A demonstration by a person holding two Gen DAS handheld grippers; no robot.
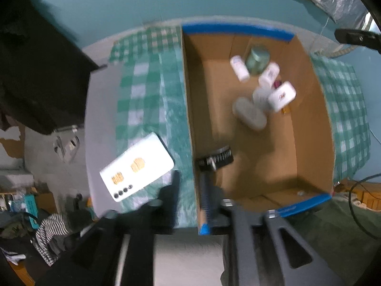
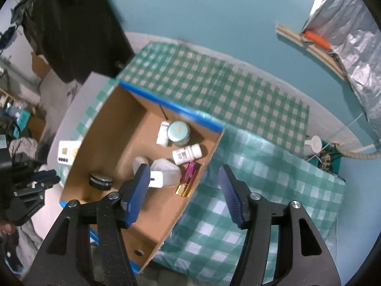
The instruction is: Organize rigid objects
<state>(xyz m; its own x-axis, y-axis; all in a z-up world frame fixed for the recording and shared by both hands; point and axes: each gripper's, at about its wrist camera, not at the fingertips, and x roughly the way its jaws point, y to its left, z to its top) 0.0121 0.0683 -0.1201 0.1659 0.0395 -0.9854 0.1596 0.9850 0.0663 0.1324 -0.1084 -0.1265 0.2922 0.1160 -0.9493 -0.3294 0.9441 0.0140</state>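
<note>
Right wrist view: the right gripper point(image 2: 183, 193) hangs spread and empty above the cardboard box point(image 2: 152, 226) of bottles. The left gripper point(image 1: 190, 190), parted, straddles the box wall, holding nothing. A careless pass could snag that wall and shove the white phone point(image 1: 137, 166) off the cloth.
</note>
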